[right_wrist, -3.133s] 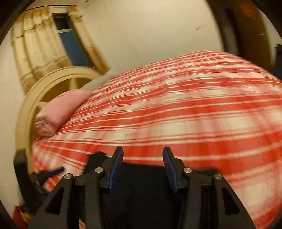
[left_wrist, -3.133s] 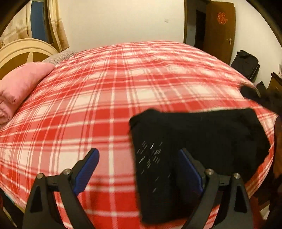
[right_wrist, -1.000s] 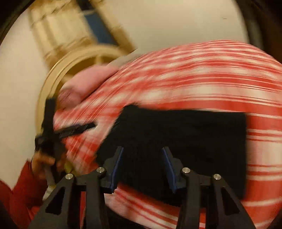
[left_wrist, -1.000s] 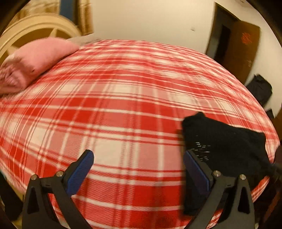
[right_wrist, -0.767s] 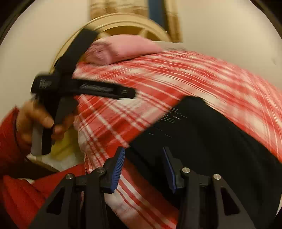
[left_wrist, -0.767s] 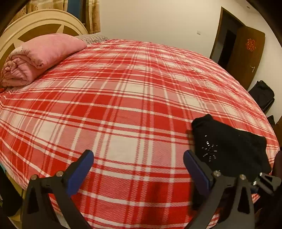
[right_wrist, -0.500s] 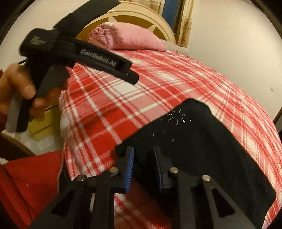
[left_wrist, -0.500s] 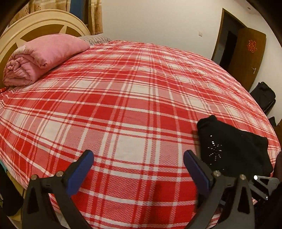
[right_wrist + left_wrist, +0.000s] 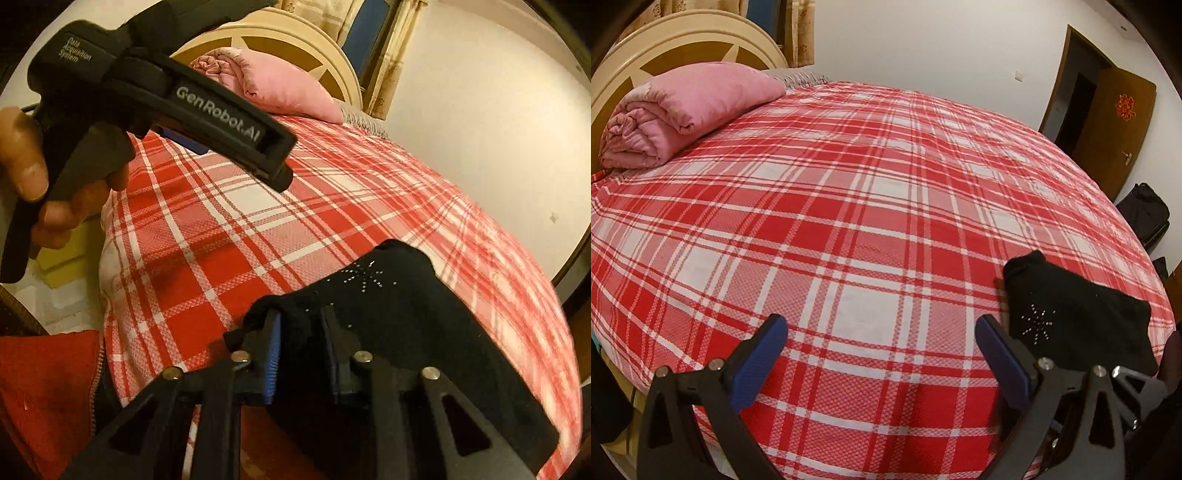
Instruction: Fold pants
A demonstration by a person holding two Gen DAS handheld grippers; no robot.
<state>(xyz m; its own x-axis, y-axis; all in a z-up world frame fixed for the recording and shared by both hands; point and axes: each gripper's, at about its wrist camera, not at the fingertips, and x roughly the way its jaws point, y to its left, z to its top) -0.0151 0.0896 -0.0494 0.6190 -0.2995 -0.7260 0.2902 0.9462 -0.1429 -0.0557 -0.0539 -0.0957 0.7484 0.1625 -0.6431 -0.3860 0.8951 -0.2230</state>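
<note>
Black pants (image 9: 1078, 317) lie folded into a compact bundle at the near right edge of a bed w/ a red plaid sheet (image 9: 849, 206), rhinestone starburst facing up. The right gripper (image 9: 300, 343) has its blue-padded jaws drawn nearly together on the bundle's near corner, fabric bunched between them. The left gripper (image 9: 881, 354) hovers over bare sheet, jaws spread wide, holding nothing, pants just beside its right finger.

Progress, judging by shape: most folds look done, since the garment reads as a small thick packet, not a long pair of legs. Prob. left: one last fold or a tidy-up and release by the right gripper; can't tell which.

Views differ. Left wrist cam takes in the whole bed: rolled pink quilt (image 9: 679, 110) at the cream headboard (image 9: 683, 44), brown door (image 9: 1115, 129) and dark bag (image 9: 1145, 218) at the far wall; of the right tool it catches only a sliver at the frame edge. Right wrist cam alone shows the pinch itself, plus the person's left hand (image 9: 26, 177) gripping the left tool's handle, and a red sleeve (image 9: 48, 398) at lower left.
</note>
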